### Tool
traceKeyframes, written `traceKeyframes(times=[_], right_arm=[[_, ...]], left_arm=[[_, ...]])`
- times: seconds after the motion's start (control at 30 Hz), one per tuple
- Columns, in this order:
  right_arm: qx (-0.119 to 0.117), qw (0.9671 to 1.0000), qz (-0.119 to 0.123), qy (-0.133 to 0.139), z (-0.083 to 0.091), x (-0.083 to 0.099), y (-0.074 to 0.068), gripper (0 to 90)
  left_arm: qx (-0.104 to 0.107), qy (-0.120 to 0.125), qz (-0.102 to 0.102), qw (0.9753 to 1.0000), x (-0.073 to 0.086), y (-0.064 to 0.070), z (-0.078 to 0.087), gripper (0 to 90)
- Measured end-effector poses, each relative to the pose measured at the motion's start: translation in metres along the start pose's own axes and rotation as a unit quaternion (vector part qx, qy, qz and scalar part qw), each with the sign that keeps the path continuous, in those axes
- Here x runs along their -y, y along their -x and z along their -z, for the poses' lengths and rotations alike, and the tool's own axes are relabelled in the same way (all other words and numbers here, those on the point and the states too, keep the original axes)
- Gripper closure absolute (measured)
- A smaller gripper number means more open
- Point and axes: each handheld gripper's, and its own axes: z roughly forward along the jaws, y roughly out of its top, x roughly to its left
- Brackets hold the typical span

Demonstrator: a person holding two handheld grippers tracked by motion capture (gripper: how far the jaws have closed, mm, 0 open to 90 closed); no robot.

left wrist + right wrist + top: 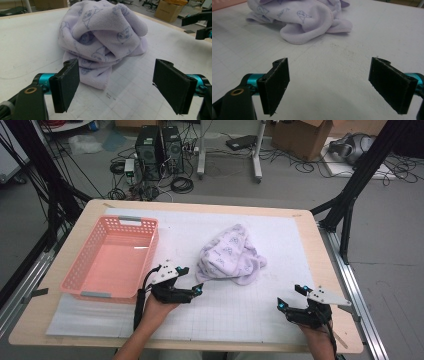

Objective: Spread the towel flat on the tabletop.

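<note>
A crumpled lilac cloth (231, 256) printed with small cartoon figures lies in a heap on the white gridded mat (280, 245) at the table's middle. My left gripper (191, 279) stands open just left of the cloth's near edge, pointing at it. In the left gripper view the cloth (102, 37) rises right ahead of the spread jaws (117, 83), its lower fold close to the left jaw. My right gripper (291, 296) is open near the table's front right, well apart from the cloth. In the right gripper view the cloth (304, 17) lies farther off beyond my right gripper (329, 83).
An empty pink plastic basket (82, 270) stands on the left side of the mat. The wooden table's edge (330, 270) runs close to my right hand. Black frame posts, computer towers (160, 152) and cables stand on the floor behind.
</note>
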Motion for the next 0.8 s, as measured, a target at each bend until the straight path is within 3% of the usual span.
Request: traceKeyframes(times=[0.17, 0.4, 0.53, 0.6, 0.67, 0.7, 0.77, 0.8], right_arm=[[-0.013, 0.9998, 0.010, -0.007, -0.018, -0.009, -0.008, 15.5], [-0.029, 0.9972, 0.031, -0.061, -0.071, -0.030, -0.015, 17.0], [-0.051, 0.9935, 0.058, -0.084, -0.099, -0.047, -0.029, 41.8], [-0.041, 0.9924, 0.074, -0.089, -0.115, -0.053, -0.036, 51.2], [-0.031, 0.9882, 0.089, -0.121, -0.129, -0.054, -0.041, 62.7], [-0.025, 0.9881, 0.096, -0.117, -0.130, -0.055, -0.044, 76.0], [-0.031, 0.9877, 0.094, -0.121, -0.126, -0.056, -0.044, 82.3], [-0.046, 0.9883, 0.075, -0.124, -0.122, -0.056, -0.042, 83.9]], left_arm=[[-0.003, 0.004, 0.001, 1.0000, 0.000, -0.001, 0.000, 22.9], [-0.005, -0.013, 0.009, 0.9999, 0.002, -0.002, 0.001, 26.8], [-0.001, -0.023, 0.011, 0.9997, 0.004, -0.003, -0.003, 28.1], [-0.001, -0.027, 0.013, 0.9996, 0.005, -0.003, -0.004, 28.2], [0.000, -0.028, 0.014, 0.9995, 0.006, -0.004, -0.005, 28.4], [0.000, -0.028, 0.014, 0.9995, 0.006, -0.004, -0.005, 28.5], [0.002, -0.028, 0.013, 0.9995, 0.006, -0.004, -0.004, 29.1], [0.002, -0.028, 0.013, 0.9995, 0.006, -0.004, -0.004, 29.6]])
